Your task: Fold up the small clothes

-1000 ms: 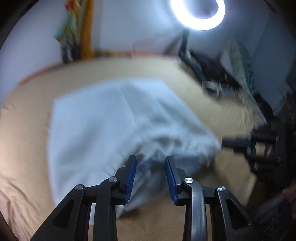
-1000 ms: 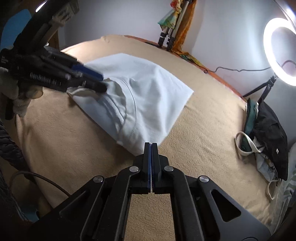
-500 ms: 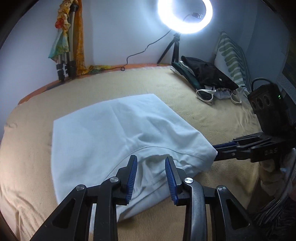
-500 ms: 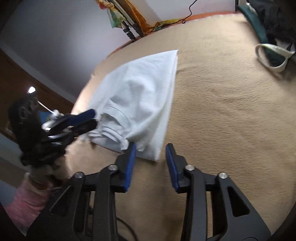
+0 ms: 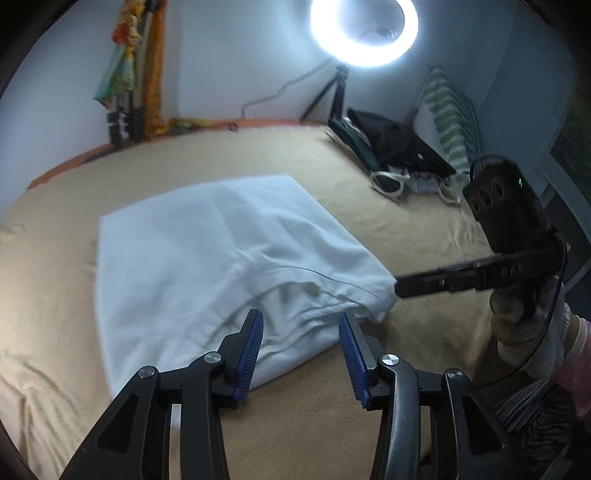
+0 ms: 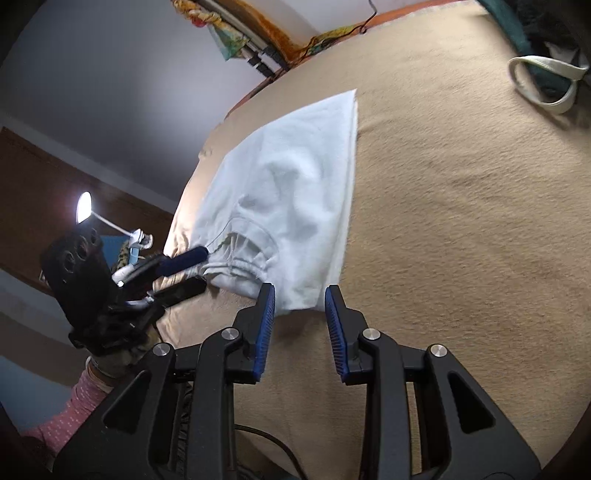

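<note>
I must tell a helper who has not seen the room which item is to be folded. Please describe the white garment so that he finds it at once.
Look at the tan bed under the ring light. The white garment lies flat in its middle, a gathered hem at its near edge. It is the only pale cloth spread out there; the dark bags are heaped in the far corner by the striped pillow.

A tan blanket [image 5: 258, 155] covers the bed, with a glowing ring light [image 5: 364, 33] on a tripod at one o'clock against the pale wall [image 5: 229, 55], a striped pillow [image 5: 452, 122] at two o'clock, and folded tripods [image 5: 127, 92] at eleven.
</note>
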`<state>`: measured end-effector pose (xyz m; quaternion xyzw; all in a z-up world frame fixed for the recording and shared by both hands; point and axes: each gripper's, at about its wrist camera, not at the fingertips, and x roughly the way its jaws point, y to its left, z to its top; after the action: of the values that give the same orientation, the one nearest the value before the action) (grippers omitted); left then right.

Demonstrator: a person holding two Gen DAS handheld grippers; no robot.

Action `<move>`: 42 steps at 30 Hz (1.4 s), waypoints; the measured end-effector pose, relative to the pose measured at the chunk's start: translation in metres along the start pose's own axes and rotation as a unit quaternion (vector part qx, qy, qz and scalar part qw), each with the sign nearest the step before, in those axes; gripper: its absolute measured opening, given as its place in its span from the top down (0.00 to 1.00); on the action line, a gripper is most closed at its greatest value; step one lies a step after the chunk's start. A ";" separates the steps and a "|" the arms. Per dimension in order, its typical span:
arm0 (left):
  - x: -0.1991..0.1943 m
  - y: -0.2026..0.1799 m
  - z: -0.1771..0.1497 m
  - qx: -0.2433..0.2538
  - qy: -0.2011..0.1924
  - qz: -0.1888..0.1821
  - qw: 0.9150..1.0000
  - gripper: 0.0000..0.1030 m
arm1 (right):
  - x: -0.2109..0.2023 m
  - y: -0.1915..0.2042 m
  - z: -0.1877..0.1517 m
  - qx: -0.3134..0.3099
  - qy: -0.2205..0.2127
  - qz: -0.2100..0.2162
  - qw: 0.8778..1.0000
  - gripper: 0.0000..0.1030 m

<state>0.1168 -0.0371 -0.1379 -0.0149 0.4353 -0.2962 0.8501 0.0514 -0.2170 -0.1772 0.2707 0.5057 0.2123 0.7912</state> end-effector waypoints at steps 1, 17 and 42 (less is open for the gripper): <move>-0.006 0.006 -0.001 -0.005 -0.008 0.010 1.000 0.57 | 0.003 0.002 0.000 -0.002 0.005 0.000 1.000 0.71; -0.040 0.092 -0.045 -0.091 0.005 0.054 0.994 0.59 | -0.003 0.001 0.001 -0.013 0.017 -0.036 0.999 0.77; -0.049 0.116 -0.070 -0.212 -0.008 0.007 0.977 0.46 | -0.030 0.011 0.018 -0.091 -0.031 -0.077 0.992 0.62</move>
<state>0.0992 0.1002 -0.1785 -0.1944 0.4816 -0.1910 0.8330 0.0548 -0.2308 -0.1432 0.1646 0.4789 0.1870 0.8418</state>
